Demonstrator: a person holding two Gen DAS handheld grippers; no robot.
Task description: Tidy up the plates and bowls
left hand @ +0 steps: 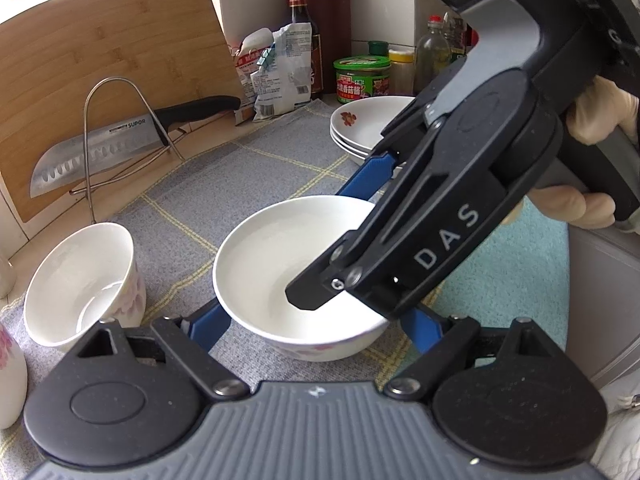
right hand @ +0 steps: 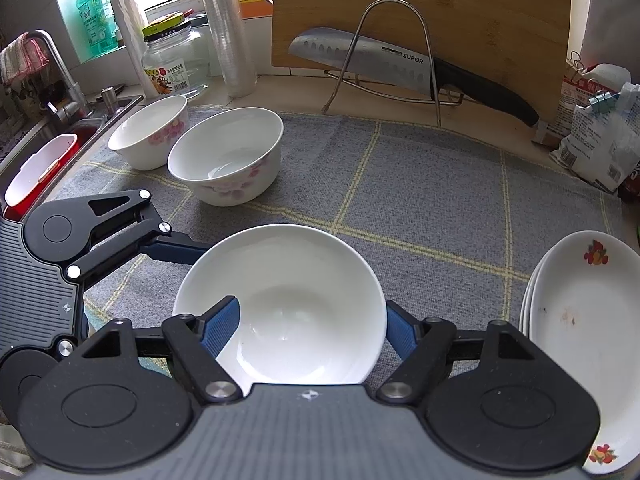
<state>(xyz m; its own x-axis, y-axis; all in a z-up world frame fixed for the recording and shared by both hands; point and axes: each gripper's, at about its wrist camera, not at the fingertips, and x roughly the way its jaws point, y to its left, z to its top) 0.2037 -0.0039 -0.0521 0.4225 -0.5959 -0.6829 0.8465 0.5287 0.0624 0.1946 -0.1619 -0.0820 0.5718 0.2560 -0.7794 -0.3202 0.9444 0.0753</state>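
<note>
Bowl (left hand: 280, 272), white, over grey cloth (left hand: 280, 160) mid-bench: left claw (left hand: 312, 316) clamps its sides; right claw (right hand: 312, 310) open, astride its rim

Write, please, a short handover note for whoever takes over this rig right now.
Left gripper: fingers on either side of the centre bowl; grip unclear.
Right gripper: one finger inside that bowl, one outside; grip unclear.
Near flowered bowl and far flowered bowl stand apart on the cloth.
Done: plates stacked.
Left: probably nest the three bowls.
</note>
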